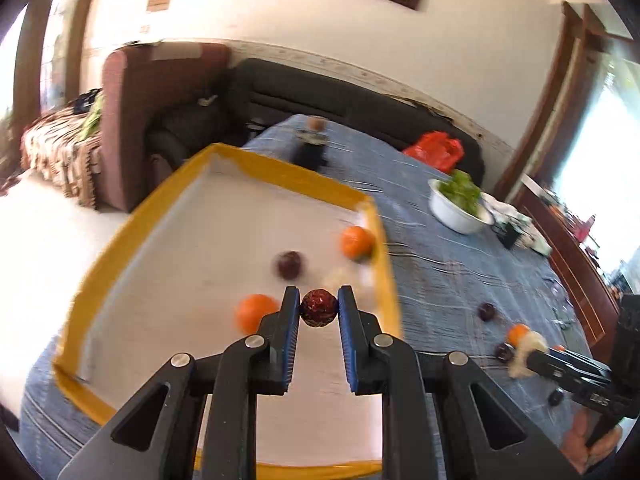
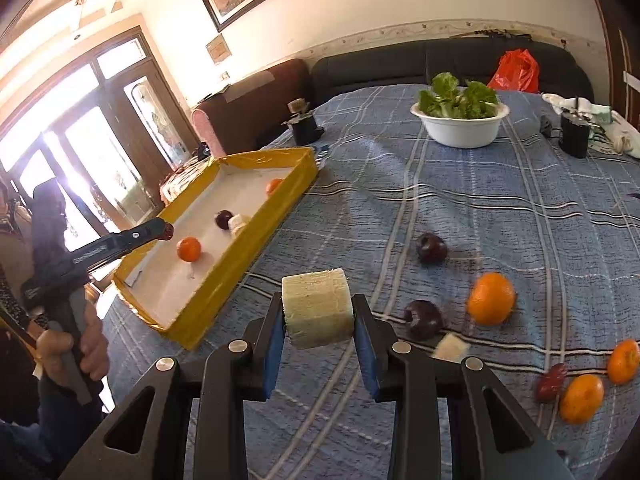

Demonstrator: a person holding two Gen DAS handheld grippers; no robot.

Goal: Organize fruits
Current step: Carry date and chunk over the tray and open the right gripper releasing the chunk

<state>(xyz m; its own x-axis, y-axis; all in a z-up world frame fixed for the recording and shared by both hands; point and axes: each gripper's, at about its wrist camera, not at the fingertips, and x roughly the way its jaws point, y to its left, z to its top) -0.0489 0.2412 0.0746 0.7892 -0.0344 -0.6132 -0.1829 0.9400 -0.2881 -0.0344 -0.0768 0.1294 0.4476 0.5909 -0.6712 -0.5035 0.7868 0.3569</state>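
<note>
The left gripper pinches a small dark red fruit over the yellow-rimmed tray, ready to drop; at three o'clock, the right gripper clamps a pale cut chunk above the cloth, awaiting its turn.

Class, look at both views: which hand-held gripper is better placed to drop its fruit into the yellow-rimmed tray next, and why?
Left. The left hand-held gripper holds a small dark red fruit directly over the yellow-rimmed tray; the right hand-held gripper grips a pale cut chunk over the tablecloth, beside the tray.
</note>
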